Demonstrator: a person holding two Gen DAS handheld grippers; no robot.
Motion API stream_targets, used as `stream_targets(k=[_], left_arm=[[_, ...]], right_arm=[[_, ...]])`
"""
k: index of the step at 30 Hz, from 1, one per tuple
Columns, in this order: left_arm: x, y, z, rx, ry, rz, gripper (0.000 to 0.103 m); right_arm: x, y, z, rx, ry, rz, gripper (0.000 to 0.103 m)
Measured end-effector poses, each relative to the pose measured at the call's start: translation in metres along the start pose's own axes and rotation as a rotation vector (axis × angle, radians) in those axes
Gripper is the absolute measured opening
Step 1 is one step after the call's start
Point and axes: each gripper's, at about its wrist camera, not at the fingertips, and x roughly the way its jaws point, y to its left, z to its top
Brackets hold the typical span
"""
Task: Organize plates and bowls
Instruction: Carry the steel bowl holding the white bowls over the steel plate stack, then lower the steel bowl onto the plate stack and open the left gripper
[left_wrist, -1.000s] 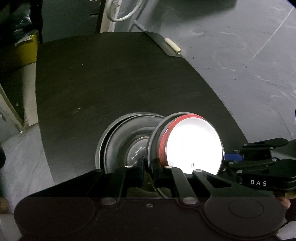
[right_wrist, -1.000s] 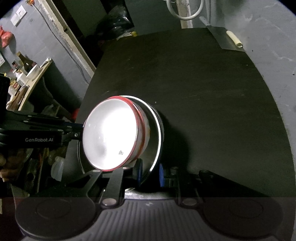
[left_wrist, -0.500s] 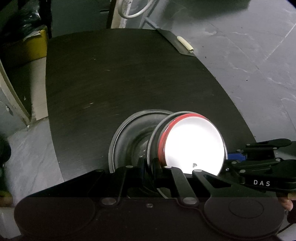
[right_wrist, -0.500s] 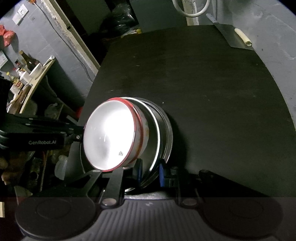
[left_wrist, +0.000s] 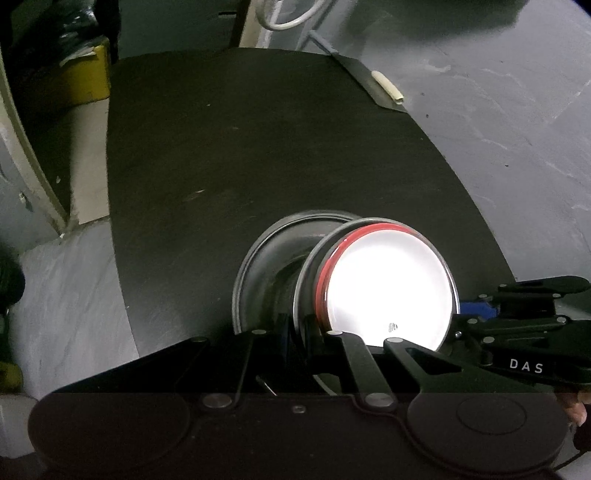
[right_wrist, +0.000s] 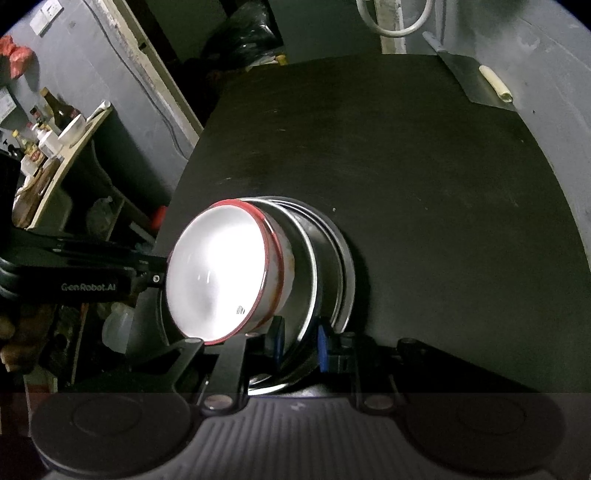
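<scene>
Both jaws clamped on metal plate (right_wrist: 310, 258) rim, glare-washed bowl (right_wrist: 218, 273), lower rim hidden.

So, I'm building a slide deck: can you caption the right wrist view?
Right tool and left tool grip a stack of metal plates holding a red-rimmed white bowl over a dark table.

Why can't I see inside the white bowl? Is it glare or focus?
Glare: in the left wrist view the red-rimmed white bowl is blown out to plain white; the right wrist view is also overexposed, showing only faint shading; the dark table stays dim in both.
</scene>
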Motion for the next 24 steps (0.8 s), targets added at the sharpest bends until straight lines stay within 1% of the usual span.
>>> stream_targets(k=[4,15,24], left_arm=[[0.001,-0.0003,0.0001,-0.02,-0.005,0.003,0.007],[-0.0001,-0.0031,-0.0041,-0.037,-0.022,0.022,0.007],[-0.0034,-0.0032,-0.0047,-0.05,-0.029,0.041,0.013]], right_arm=[[0.001,0.0019,0.0013,-0.003,0.0,-0.005,0.02],[0.0007,0.0054,-0.0024,0.015,-0.02,-0.028,0.021],[0.0004,0.006,-0.0053,0.031,-0.038,-0.04,0.021]])
